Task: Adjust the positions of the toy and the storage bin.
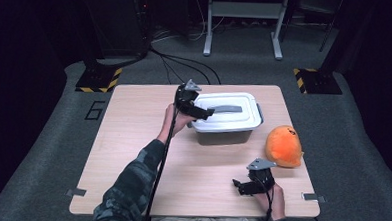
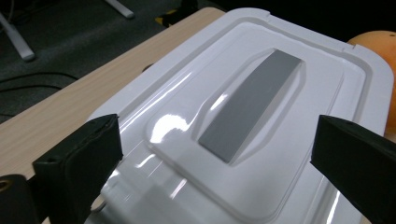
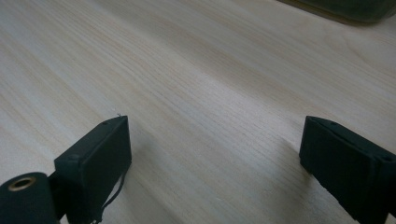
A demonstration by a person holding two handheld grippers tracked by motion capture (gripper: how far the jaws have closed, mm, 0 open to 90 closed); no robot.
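Above, the left hand-held gripper (image 1: 210,111) hangs over the near-left end of a white lid (image 1: 229,112), which sits on a box (image 1: 222,137) on the table (image 1: 133,133). Its jaws stand wide apart and clamp nothing; no pad touches the lid. Seen along the left hand-held gripper (image 2: 215,158), the lid (image 2: 327,154) lies just beyond and below the jaws, and its grey handle (image 2: 252,107) runs away from the gap between them, toward the upper right. Past the lid's far right edge, an orange toy (image 2: 380,46) shows in part.

The right hand-held gripper (image 1: 238,186) is held low over the table, well apart from the box, with the toy (image 1: 284,145) near it on its far right side. Its jaws also stand apart with nothing between them. Along the right hand-held gripper (image 3: 215,154), bare wood of the table (image 3: 210,70) lies under and ahead of the jaws; a dark edge of the box (image 3: 345,11) crosses the far right corner. A cable (image 1: 161,159) trails from the left hand-held gripper back along the person's sleeve (image 1: 130,187).
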